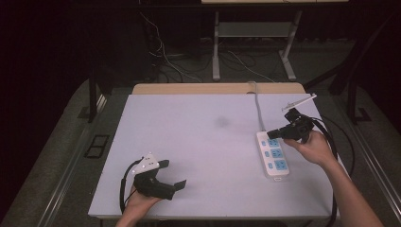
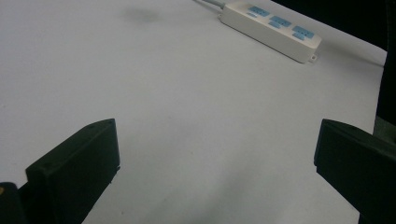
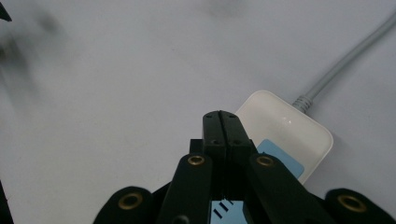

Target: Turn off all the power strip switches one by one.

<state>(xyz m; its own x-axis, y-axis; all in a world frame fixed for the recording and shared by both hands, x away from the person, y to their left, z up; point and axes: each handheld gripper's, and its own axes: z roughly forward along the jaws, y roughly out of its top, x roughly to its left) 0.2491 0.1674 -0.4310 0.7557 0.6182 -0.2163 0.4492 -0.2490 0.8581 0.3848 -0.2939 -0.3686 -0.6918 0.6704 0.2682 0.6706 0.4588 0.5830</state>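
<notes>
High view: white plastic power strip with blue sockets (image 1: 273,154) lies right on pale table (image 1: 198,142); right gripper (image 1: 273,134) over its far end, left gripper (image 1: 174,175) near-left.
Left gripper view: jaws wide, empty.
Right gripper view: jaws pressed together over the strip's far socket.

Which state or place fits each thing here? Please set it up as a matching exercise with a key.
Things:
1. left gripper
2. right gripper
3. power strip
4. grey cord

States or places:
A. runs from the strip to the table's far edge
B. jaws wide apart, near the front edge
C. white with blue sockets, on the table's right side
D. jaws closed, over the strip's far end

Pairs: 1-B, 2-D, 3-C, 4-A
</notes>
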